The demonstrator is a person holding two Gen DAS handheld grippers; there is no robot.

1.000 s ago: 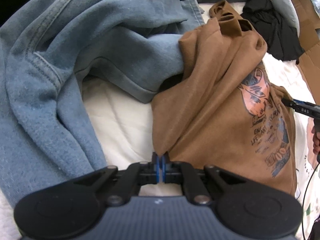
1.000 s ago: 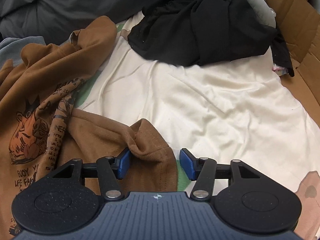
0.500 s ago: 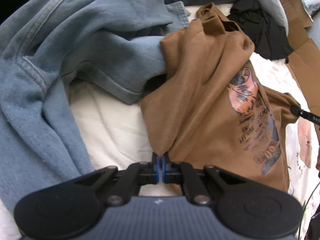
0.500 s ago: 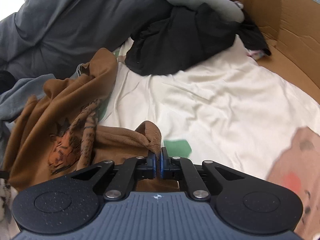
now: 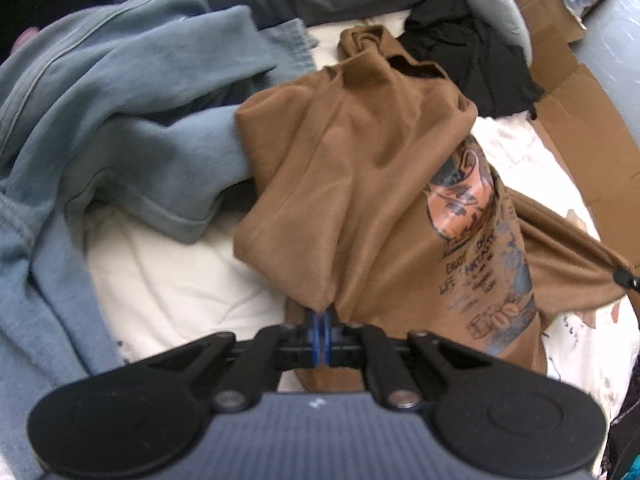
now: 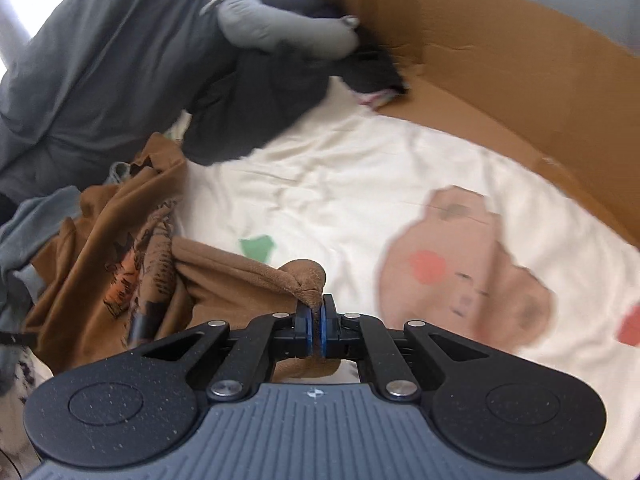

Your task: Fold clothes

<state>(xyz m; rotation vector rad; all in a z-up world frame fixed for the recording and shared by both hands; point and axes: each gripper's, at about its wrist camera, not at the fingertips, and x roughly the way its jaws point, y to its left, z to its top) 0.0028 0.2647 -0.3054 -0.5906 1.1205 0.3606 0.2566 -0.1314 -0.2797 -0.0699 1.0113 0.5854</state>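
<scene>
Left gripper (image 5: 320,330) remains clamped on brown T-shirt (image 5: 372,184); right gripper (image 6: 316,330), open a second ago, now pinches its hem, pulled taut

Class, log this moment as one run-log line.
left tongs: shut on brown T-shirt | right tongs: shut on brown T-shirt | cream sheet: underneath

The right gripper (image 6: 315,312) pinches a bunched fold of the brown t-shirt (image 6: 224,280). Beyond lies a cream printed sheet (image 6: 360,184)

The right claw (image 6: 315,316) has clamped and lifted the brown shirt (image 6: 240,280).
</scene>
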